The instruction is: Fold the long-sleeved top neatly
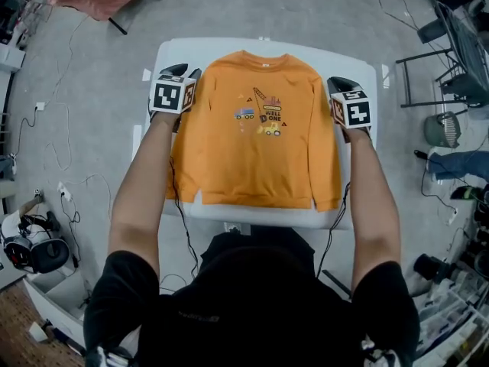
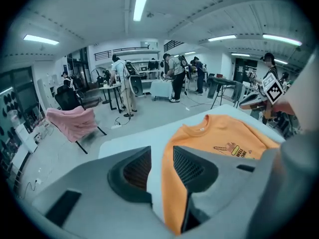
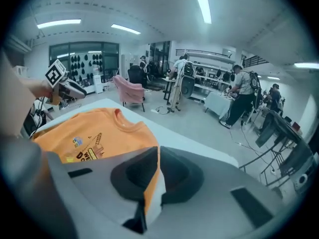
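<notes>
Top, place: the orange long-sleeved top (image 1: 260, 136) lies flat on the white table (image 1: 359, 71), centred, print side up. The collar is toward the table's far edge and the hem is at its near edge.
Top, sleeves: both run straight down the body's sides, with the cuffs about level with the hem.
Left gripper: the left gripper (image 1: 186, 73) (image 2: 161, 156) is over the table's far-left part. Its jaws stand apart, and only table surface and the top's edge show through the gap. Nothing is held.
Right gripper: the right gripper (image 1: 340, 82) (image 3: 158, 156) is over the table's far-right part. Its jaws are together at the tips, and no cloth is seen pinched between them.
Done so far: judged from the lay, the top is spread and smoothed, and no fold in the body is visible.
Left to do: probably all the folding, that is, sleeves across, sides in, hem up toward the collar.
Hidden, table: the person's head and shoulders cover the middle of the near edge, and the forearms cover strips along both sides.
Hidden, top: the left forearm overlaps the outer edge of the sleeve on that side. The underside is not visible.
Unclear: whether either sleeve is already turned inward a little cannot be told.
Unclear, gripper views: each shows only the collar end of the top, and the hem is cut off by the jaws.
</notes>
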`<state>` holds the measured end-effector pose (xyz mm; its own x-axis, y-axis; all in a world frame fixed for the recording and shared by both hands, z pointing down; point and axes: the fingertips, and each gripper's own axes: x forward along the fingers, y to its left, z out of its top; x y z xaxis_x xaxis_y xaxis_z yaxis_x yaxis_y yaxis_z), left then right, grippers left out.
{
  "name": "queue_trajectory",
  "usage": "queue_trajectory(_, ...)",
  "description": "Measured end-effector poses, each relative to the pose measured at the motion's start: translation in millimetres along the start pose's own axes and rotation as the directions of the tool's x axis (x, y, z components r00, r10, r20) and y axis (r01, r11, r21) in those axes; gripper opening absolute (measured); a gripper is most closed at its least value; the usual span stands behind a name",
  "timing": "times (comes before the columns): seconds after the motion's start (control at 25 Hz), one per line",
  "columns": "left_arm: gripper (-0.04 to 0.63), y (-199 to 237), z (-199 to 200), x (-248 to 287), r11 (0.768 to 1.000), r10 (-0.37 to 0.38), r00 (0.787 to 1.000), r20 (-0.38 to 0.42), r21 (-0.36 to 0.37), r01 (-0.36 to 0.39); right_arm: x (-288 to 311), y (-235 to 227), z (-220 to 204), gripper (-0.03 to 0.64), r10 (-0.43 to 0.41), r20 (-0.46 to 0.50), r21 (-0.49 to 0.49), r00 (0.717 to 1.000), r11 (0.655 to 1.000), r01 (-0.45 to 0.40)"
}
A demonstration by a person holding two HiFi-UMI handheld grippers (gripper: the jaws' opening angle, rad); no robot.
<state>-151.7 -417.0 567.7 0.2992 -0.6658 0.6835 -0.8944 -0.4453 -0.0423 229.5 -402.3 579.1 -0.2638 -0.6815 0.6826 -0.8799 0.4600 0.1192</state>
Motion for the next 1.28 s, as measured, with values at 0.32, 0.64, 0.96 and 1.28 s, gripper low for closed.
queue_trajectory(0.32, 0.008, -37.2, -44.3, -89.0, 0.999, -0.034, 0.998, 0.048, 0.031, 0.033, -86.5, 51.2, -33.2, 0.006, -0.029, 0.067, 0.081, 0.997, 0.996, 0.023)
queue_trajectory(0.64, 0.006, -70.6, -107.3, -184.2, 0.998, -0.056, 0.994, 0.089, -0.027, 0.058, -190.6, 123.1, -79.5, 0.006, -0.045, 0.139, 0.127, 0.989, 0.991, 0.027)
queue_trajectory(0.96, 0.008, -120.9, -187.3, -242.2, 0.992, -0.12, 0.989, 0.083, -0.019, 0.122, -253.8, 137.2, -182.4, 0.011, -0.163, 0.064, 0.25, 0.984, 0.958, 0.143)
queue_trajectory(1.28, 0.008, -158.6, -223.5, -263.8, 0.983, -0.148, 0.987, 0.057, -0.1, 0.154, -257.1, 110.3, -256.5, 0.104, -0.164, -0.054, 0.433, 0.985, 0.885, 0.171)
